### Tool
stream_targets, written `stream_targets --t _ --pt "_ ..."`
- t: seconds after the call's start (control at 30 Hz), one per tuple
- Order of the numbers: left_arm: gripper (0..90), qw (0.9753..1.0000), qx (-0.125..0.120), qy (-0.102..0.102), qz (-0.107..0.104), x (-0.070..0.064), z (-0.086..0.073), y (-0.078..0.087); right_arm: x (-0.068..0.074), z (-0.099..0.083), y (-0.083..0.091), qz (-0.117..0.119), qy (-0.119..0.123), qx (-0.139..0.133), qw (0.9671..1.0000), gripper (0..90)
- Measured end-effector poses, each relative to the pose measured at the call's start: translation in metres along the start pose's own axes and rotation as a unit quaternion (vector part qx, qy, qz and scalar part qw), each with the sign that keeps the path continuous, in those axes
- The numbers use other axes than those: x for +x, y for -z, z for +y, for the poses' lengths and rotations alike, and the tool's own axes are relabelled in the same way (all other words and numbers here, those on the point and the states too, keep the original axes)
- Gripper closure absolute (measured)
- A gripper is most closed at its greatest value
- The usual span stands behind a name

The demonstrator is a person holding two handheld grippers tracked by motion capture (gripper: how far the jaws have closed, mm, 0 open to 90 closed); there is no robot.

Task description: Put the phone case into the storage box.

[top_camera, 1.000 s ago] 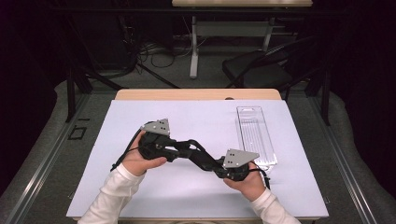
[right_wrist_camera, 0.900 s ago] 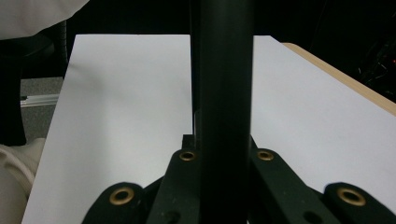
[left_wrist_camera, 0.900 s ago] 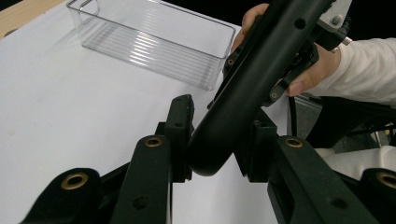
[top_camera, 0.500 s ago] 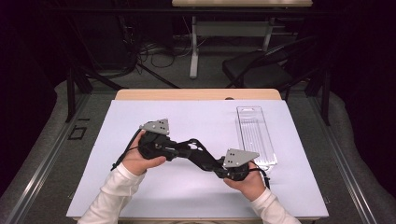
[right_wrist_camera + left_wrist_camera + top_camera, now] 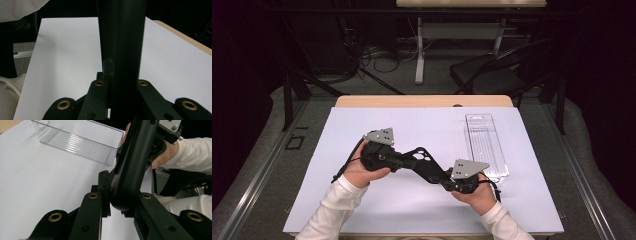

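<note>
White tabletop: both grippers' fingers clamp one glossy black curved bar.

Even overhead light brightens the white surface against dark surroundings, with soft shadows; close black parts blur slightly.

Two grippers are on the scene: the left gripper and the right gripper, one in each of the person's two hands, the left hand and the right hand. Each carries one grey three-cornered plate, two plates in all. One clear plastic tray lies on the one tabletop, which bears a single white sheet. Beyond it stand one dark chair and what looks like one further table, though the dark background makes that count uncertain.
</note>
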State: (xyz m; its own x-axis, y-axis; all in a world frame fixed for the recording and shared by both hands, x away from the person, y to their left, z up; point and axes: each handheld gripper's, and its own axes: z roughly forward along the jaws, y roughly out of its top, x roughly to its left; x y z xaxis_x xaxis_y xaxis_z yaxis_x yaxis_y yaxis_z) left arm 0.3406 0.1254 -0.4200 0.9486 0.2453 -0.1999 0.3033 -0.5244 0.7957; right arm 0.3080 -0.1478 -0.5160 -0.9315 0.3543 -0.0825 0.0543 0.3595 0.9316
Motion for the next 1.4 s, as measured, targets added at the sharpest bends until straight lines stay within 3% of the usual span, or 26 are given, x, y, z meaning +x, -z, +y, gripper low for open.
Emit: stream_targets --t 0.77,0.97,1.27,1.4 --pt "81.3 0.9998 0.01 0.01 -0.011 0.003 -0.0013 -0.0028 0.0003 -0.0004 -0.0014 -0.002 -0.01 0.006 0.9999 76.5" --pt "81.3 0.9995 0.008 0.026 -0.013 0.005 -0.0027 -0.0032 0.0002 -0.0003 -0.0024 -0.005 -0.011 0.005 0.9999 66.0" --pt "81.3 0.9986 0.011 0.051 -0.01 0.0083 -0.0043 -0.0025 0.0006 0.0011 -0.0029 -0.033 -0.004 0.0 0.9994 48.9" --pt "81.4 0.9981 0.01 0.061 -0.009 0.0097 -0.005 -0.0026 0.0006 0.0021 -0.0025 -0.043 -0.002 0.0 0.9991 45.9"
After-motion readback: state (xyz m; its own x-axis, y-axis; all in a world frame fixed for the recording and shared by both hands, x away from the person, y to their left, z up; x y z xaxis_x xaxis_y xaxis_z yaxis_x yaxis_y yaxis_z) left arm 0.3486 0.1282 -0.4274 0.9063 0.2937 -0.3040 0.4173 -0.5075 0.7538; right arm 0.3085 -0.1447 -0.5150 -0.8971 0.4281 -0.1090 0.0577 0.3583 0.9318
